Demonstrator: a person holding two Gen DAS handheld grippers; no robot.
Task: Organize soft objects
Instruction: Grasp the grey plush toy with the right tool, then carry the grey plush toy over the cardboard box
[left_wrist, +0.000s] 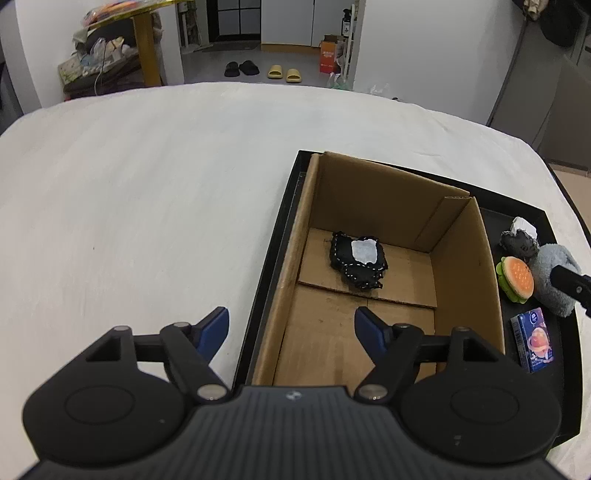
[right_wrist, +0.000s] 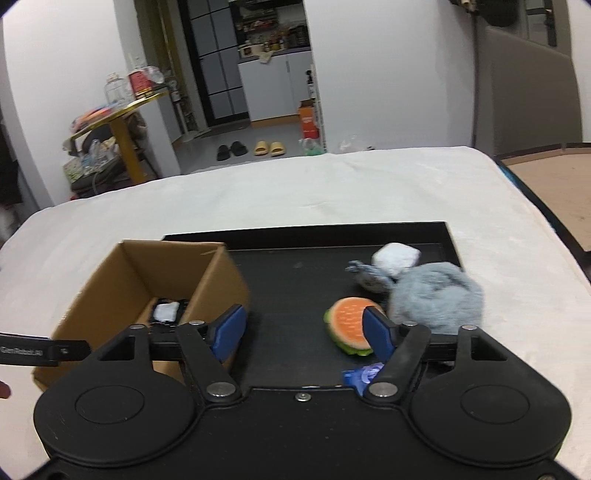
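Note:
A brown cardboard box (left_wrist: 373, 206) (right_wrist: 110, 280) stands in the left part of a black tray (left_wrist: 291, 192) (right_wrist: 295, 280). A black pouch with a white patch (left_wrist: 358, 264) (right_wrist: 166, 312) lies on the box floor. My left gripper (left_wrist: 291, 332) hangs open above the box's near left wall, nothing between its blue pads. To the right of the box, on the tray, lie a plush burger (left_wrist: 517, 278) (right_wrist: 349, 326), a fluffy grey toy (left_wrist: 556, 278) (right_wrist: 436, 295) and a small dark toy with a white top (left_wrist: 519, 238) (right_wrist: 384, 264). My right gripper (right_wrist: 303, 332) is open over the tray, empty.
A small blue carton (left_wrist: 533, 339) (right_wrist: 364, 373) lies on the tray's near right part. The tray rests on a white cloth-covered table (left_wrist: 147, 184) (right_wrist: 332, 192). Beyond the far edge are a yellow side table (left_wrist: 144, 40), slippers and a doorway.

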